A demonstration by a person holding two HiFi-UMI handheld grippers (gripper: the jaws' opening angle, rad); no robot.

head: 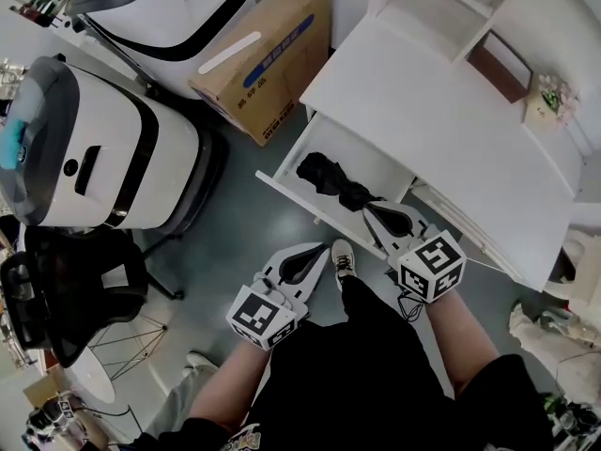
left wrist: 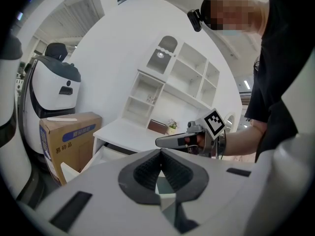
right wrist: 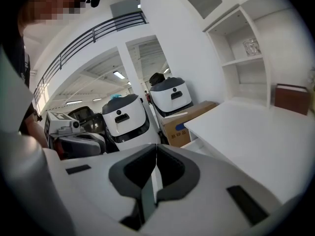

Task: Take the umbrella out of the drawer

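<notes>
A folded black umbrella (head: 331,179) lies in the open white drawer (head: 302,201) under the white desk (head: 441,130). My right gripper (head: 370,208) is shut and empty, its tip just over the drawer's front edge near the umbrella's near end. My left gripper (head: 323,249) is also shut and empty, hanging over the floor in front of the drawer. In the left gripper view my left gripper (left wrist: 160,151) points at the desk, with my right gripper (left wrist: 178,141) ahead of it. In the right gripper view my right gripper (right wrist: 156,146) points past the desk edge.
A cardboard box (head: 268,59) stands left of the drawer, beside two white robot bodies (head: 103,148). A black chair (head: 66,289) is at the lower left. A shelf unit and a brown box (head: 500,64) sit on the desk. The person's shoe (head: 343,259) is between the grippers.
</notes>
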